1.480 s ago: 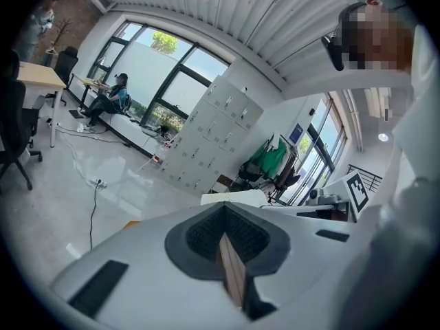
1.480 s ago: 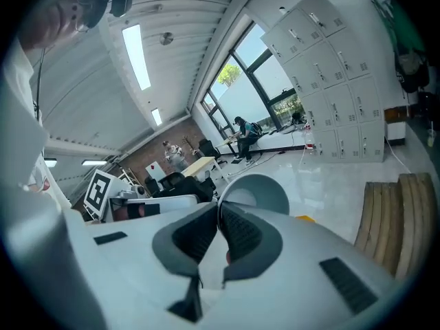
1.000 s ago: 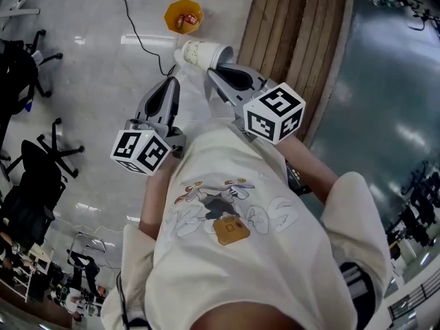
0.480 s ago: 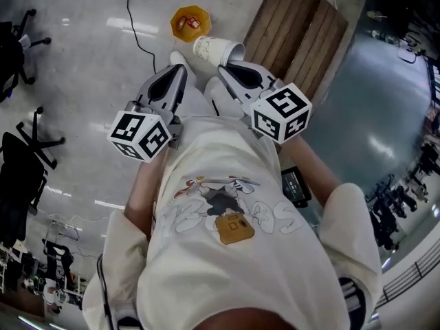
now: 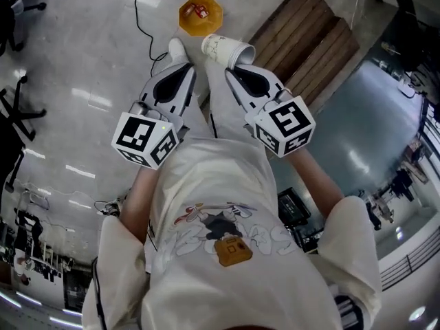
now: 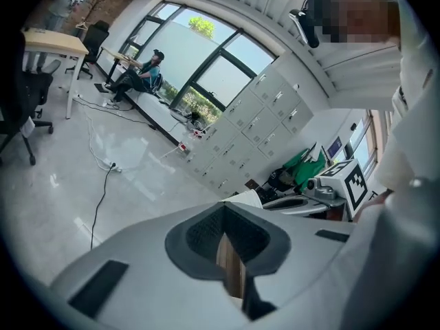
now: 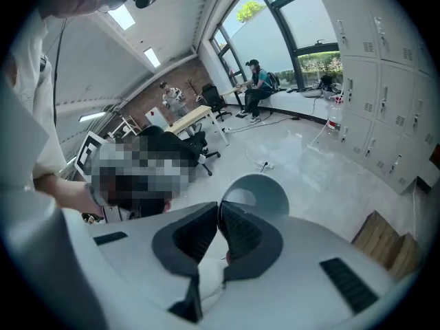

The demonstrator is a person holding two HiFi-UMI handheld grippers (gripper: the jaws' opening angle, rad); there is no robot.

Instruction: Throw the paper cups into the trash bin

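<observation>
A white paper cup [image 5: 223, 49] lies on its side in the air, and my right gripper [image 5: 234, 71] is shut on its rim. In the right gripper view the cup [image 7: 258, 194] sticks out just past the pinched jaws of the right gripper [image 7: 218, 208]. My left gripper [image 5: 184, 66] hangs beside it on the left, shut and holding nothing; its jaws meet at the tip in the left gripper view [image 6: 221, 215]. An orange trash bin [image 5: 201, 16] with some rubbish inside stands on the floor just beyond the cup.
A slatted wooden bench [image 5: 313, 40] stands to the right of the bin. A black cable [image 5: 141, 26] runs across the glossy floor to the bin's left. Office chairs [image 5: 14, 108] stand at the far left. Grey lockers [image 6: 254, 126] line the far wall.
Both grippers have travelled along with the person, the cup still pinched in the right one. The wooden bench has slid to the right in the head view, and the right gripper has rolled a little.
</observation>
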